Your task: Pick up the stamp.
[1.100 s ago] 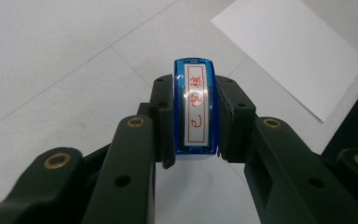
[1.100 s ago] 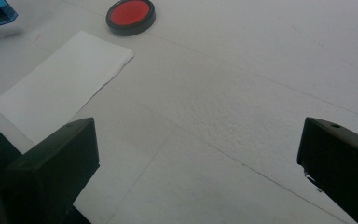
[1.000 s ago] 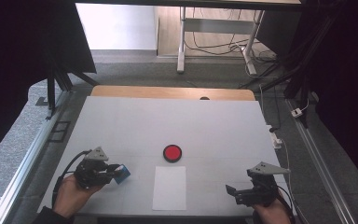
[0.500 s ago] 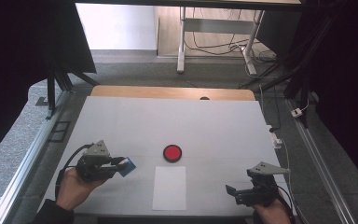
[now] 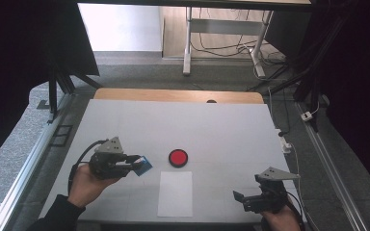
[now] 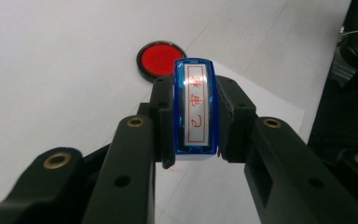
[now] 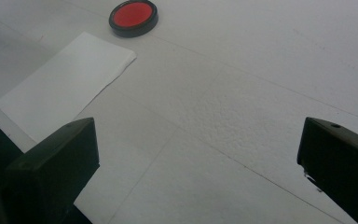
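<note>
My left gripper [image 5: 136, 163] is shut on a blue stamp [image 5: 143, 165] and holds it above the table, left of the round red ink pad [image 5: 178, 157]. In the left gripper view the stamp [image 6: 196, 109] sits clamped between both pads, its label with red characters facing the camera, and the ink pad [image 6: 158, 58] lies beyond it. A white sheet of paper [image 5: 175, 193] lies just in front of the pad. My right gripper [image 5: 243, 201] rests at the front right, open, with nothing between its jaws. In its own view it [image 7: 198, 154] faces the paper [image 7: 65, 88] and the ink pad [image 7: 133, 16].
The table [image 5: 231, 130] is covered in a pale grey mat, with a wooden strip [image 5: 173, 95] along the far edge. Metal rails run down both sides. Desk legs and cables stand on the floor beyond.
My left gripper has lifted with the blue stamp and moved toward the red ink pad. The right gripper has kept still.
</note>
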Tool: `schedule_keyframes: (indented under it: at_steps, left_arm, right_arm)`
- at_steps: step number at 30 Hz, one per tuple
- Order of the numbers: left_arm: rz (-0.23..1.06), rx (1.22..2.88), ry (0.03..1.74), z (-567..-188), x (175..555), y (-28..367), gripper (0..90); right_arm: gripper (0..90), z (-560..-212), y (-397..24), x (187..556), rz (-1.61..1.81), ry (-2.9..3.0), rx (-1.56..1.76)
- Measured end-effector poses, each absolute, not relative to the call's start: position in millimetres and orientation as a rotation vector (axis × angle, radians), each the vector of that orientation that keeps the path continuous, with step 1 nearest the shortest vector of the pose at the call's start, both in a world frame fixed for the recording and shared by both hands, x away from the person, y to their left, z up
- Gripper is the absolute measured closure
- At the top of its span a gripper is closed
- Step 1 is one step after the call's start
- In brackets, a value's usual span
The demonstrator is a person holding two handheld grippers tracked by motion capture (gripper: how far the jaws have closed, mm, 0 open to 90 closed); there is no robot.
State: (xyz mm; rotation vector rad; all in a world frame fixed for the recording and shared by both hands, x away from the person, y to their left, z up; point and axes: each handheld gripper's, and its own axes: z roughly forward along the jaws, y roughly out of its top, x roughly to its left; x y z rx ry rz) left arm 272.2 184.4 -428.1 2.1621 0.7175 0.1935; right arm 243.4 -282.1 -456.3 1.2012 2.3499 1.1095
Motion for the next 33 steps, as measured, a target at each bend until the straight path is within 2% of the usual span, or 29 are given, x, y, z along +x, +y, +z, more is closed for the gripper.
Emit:
schedule_keyframes:
  at_steps: [33]
  left_arm:
    - [0.103,2.159,0.452,-406.8,304.1,133.6,70.5]
  right_arm:
    - [0.2,-456.0,-281.8,243.0,1.128,2.366,1.18]
